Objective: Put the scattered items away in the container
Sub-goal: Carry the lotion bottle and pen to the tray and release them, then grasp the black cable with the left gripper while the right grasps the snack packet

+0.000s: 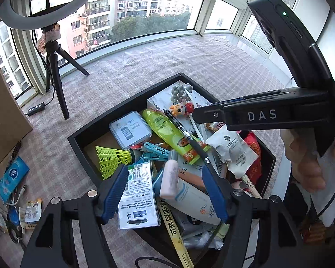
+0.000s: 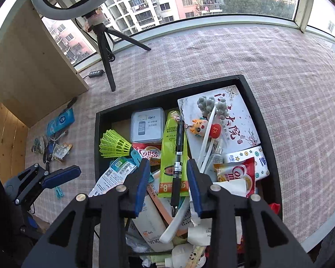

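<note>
A black rectangular box (image 1: pixel 131 99) (image 2: pixel 167 93) on the checked cloth is full of small items: a yellow shuttlecock (image 1: pixel 114 156) (image 2: pixel 114 144), a green pouch (image 1: pixel 169 131) (image 2: pixel 173 147), a black pen (image 1: pixel 189 137) (image 2: pixel 178 149), a white tin (image 1: pixel 130 129) (image 2: pixel 147 125), a sunscreen tube (image 1: pixel 189 196). My left gripper (image 1: pixel 165 174) is open and empty, hovering over the box's near end. My right gripper (image 2: pixel 168 167) is open and empty above the pen and pouch. It also shows in the left wrist view (image 1: pixel 196 115).
Loose items lie on the cloth left of the box: a blue tissue pack (image 1: pixel 12 177) (image 2: pixel 60 120), snack packets and cables (image 1: pixel 29 210) (image 2: pixel 53 149), a blue clip (image 2: pixel 59 192). A tripod with ring light (image 1: pixel 55 71) (image 2: pixel 105 51) and a wooden cabinet (image 2: pixel 31 67) stand behind.
</note>
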A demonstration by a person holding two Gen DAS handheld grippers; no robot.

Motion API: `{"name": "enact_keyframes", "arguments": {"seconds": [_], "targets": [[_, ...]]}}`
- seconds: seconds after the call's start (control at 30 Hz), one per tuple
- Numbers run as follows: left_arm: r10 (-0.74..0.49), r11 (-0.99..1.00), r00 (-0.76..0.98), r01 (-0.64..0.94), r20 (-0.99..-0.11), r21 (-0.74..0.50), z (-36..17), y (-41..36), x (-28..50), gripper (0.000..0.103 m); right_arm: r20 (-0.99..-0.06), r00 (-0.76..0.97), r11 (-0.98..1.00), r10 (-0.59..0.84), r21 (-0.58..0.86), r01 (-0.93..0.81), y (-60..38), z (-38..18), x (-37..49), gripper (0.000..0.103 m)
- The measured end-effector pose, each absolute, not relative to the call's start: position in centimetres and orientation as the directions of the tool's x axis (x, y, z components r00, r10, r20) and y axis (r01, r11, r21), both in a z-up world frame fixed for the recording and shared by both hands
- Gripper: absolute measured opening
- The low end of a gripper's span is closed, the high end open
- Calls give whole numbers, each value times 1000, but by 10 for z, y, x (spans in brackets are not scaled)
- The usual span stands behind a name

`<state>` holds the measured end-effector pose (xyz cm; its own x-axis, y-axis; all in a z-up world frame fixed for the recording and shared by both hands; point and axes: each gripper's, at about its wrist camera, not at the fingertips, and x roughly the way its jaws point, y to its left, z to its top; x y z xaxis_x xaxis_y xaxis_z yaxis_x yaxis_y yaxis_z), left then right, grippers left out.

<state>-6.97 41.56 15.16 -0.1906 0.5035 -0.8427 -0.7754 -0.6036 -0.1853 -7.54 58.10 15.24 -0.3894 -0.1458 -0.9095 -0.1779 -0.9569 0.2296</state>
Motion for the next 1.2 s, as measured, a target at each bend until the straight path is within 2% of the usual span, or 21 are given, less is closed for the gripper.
{"name": "enact_keyframes", "arguments": {"seconds": [0.1, 0.53, 0.83, 1.03, 1.2], "targets": [[482, -617, -217, -772, -849, -153, 152, 409, -71, 64, -908, -402, -966, -115, 196, -166, 577, 155, -76, 36], [430, -703, -280, -701, -859, -123, 145, 357, -86, 57, -902, -404, -982, -153, 183, -37, 525, 158, -89, 39], [349, -801, -340, -591, -873, -90, 137, 286, -111, 57, -906, -374, -979, -201, 175, 102, 467, 157, -110, 40], [286, -861, -370, -505, -884, -67, 130, 230, -129, 57, -907, -354, -963, -230, 160, 217, 423, 157, -120, 47], [230, -899, -369, -436, -900, -51, 117, 184, -139, 57, -909, -324, -935, -262, 157, 317, 387, 149, -127, 47]]}}
